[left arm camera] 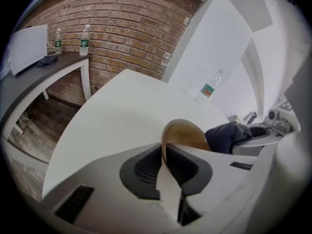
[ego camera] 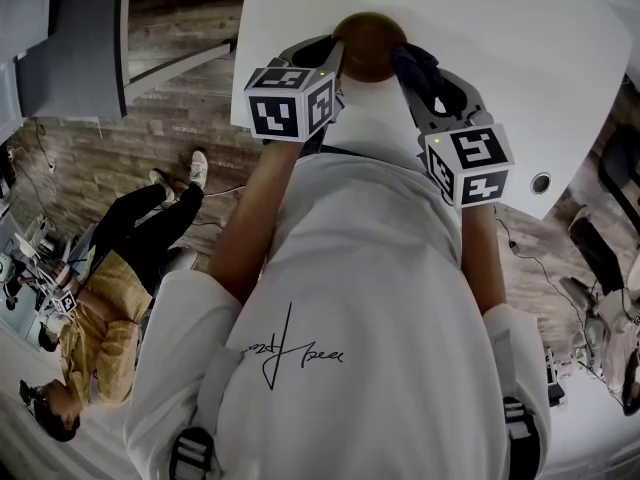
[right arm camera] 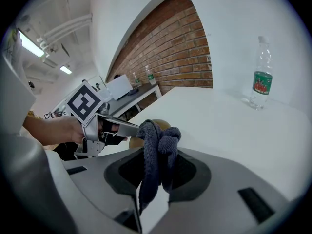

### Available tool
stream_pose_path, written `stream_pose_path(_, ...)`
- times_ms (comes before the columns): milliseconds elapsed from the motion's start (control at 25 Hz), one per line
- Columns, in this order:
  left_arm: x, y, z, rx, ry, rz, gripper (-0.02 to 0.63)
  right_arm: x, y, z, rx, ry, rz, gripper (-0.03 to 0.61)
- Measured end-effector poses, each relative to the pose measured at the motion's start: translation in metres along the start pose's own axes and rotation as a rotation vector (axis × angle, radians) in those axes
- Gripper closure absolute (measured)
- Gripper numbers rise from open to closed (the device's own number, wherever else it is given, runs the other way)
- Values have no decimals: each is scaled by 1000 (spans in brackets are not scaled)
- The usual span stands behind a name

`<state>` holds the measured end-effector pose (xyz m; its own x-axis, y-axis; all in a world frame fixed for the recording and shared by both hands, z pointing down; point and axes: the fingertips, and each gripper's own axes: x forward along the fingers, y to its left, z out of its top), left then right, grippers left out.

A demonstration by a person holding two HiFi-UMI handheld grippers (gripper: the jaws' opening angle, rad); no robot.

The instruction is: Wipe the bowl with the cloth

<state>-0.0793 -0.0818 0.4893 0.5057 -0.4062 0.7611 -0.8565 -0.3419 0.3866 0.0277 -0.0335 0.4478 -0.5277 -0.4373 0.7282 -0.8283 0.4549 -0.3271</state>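
A brown bowl [ego camera: 370,43] sits near the front edge of the white table [ego camera: 520,58], tilted up on its side. My left gripper [ego camera: 338,56] is shut on the bowl's near rim. In the left gripper view the thin rim of the bowl [left arm camera: 184,134] is pinched between the dark pads [left arm camera: 148,167]. My right gripper [ego camera: 412,68] is shut on a dark blue cloth [ego camera: 418,66], right beside the bowl. In the right gripper view the bunched cloth [right arm camera: 158,145] hangs between the jaws and hides most of the bowl [right arm camera: 158,125].
A plastic water bottle [right arm camera: 262,74] stands farther back on the table. A grey side table [left arm camera: 48,67] with two bottles stands by the brick wall. A person [ego camera: 90,308] sits on the floor to the left. The table has a small round hole [ego camera: 541,182].
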Motion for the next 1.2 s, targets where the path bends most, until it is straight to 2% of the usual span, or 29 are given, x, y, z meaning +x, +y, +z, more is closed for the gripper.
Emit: stream_pose_path(1200,-3,-2,-2,19,36,2,583,2,-11,11,-45,-10,-29,476)
